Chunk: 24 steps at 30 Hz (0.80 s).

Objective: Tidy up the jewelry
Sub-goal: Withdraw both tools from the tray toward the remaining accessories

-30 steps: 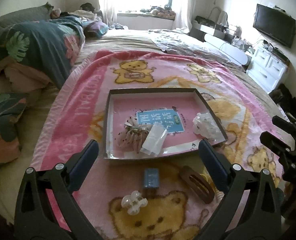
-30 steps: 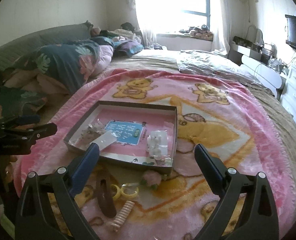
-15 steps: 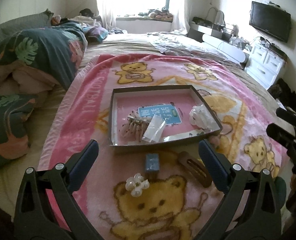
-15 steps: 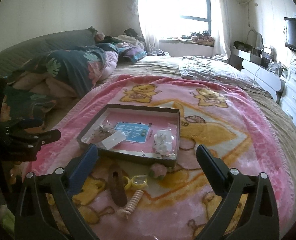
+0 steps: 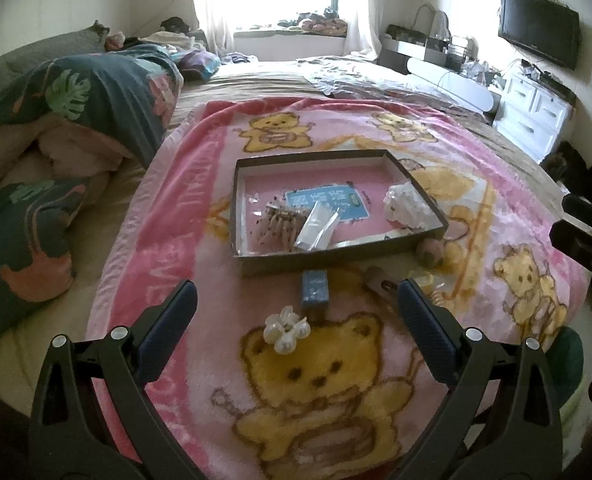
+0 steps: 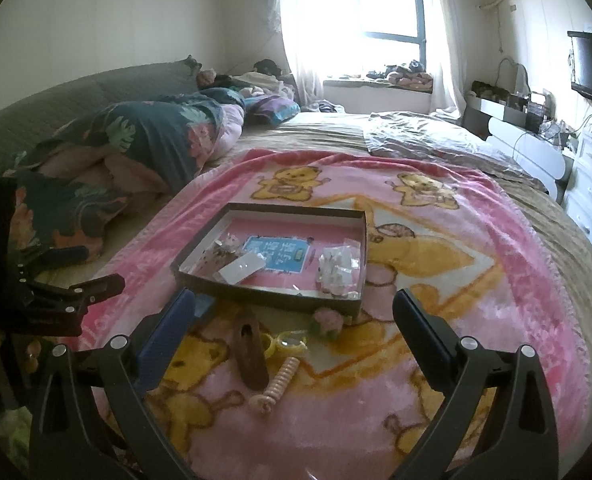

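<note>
A shallow brown cardboard tray (image 5: 319,260) (image 6: 256,294) lies on the pink bear blanket. It holds a bundle of hair clips (image 5: 280,226), a clear packet (image 5: 315,226) and a clear bag of pieces (image 5: 405,202) (image 6: 337,266). In front of the tray lie a small blue box (image 5: 315,294), a white flower clip (image 5: 286,330), a brown barrette (image 6: 250,354), yellow rings (image 6: 286,344), a pink spiral hair tie (image 6: 278,386) and a pink-green pompom (image 6: 327,320). My left gripper (image 5: 296,312) is open above the flower clip. My right gripper (image 6: 294,312) is open and empty over the barrette and rings.
Folded quilts and pillows (image 5: 76,112) are piled to the left of the blanket. White drawers (image 5: 535,112) and a wall television (image 5: 537,28) stand at the right. The bed runs back to a bright window (image 6: 375,4).
Both grippers have drawn back and risen, so the tray and loose pieces look smaller and farther away. Both stay open and nothing on the blanket has moved.
</note>
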### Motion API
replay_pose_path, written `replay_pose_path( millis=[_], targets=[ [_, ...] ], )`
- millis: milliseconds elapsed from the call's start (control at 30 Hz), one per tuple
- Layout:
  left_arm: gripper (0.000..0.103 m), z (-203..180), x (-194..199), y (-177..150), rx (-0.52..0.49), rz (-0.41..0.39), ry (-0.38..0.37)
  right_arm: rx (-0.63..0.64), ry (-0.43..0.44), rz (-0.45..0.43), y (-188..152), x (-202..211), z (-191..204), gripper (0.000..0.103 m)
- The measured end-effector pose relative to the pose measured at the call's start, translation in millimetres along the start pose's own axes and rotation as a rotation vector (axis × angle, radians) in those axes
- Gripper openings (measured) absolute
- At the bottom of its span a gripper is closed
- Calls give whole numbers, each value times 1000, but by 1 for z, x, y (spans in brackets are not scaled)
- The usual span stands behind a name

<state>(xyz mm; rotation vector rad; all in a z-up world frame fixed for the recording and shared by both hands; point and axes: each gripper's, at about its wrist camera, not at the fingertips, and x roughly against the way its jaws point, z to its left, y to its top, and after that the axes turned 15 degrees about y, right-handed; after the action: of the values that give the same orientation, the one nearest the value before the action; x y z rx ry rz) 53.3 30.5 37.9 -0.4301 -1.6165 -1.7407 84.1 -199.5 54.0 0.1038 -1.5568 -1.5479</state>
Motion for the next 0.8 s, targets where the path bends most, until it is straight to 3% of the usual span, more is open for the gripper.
replay_pose_path(
  millis=[400, 800],
  targets=[
    [94, -1, -6, -23, -19, 45, 19, 9, 24, 69, -23, -15, 9, 99],
    [94, 5, -33, -55, -30, 143, 22, 4, 39, 160, -51, -38, 8, 99]
  ],
)
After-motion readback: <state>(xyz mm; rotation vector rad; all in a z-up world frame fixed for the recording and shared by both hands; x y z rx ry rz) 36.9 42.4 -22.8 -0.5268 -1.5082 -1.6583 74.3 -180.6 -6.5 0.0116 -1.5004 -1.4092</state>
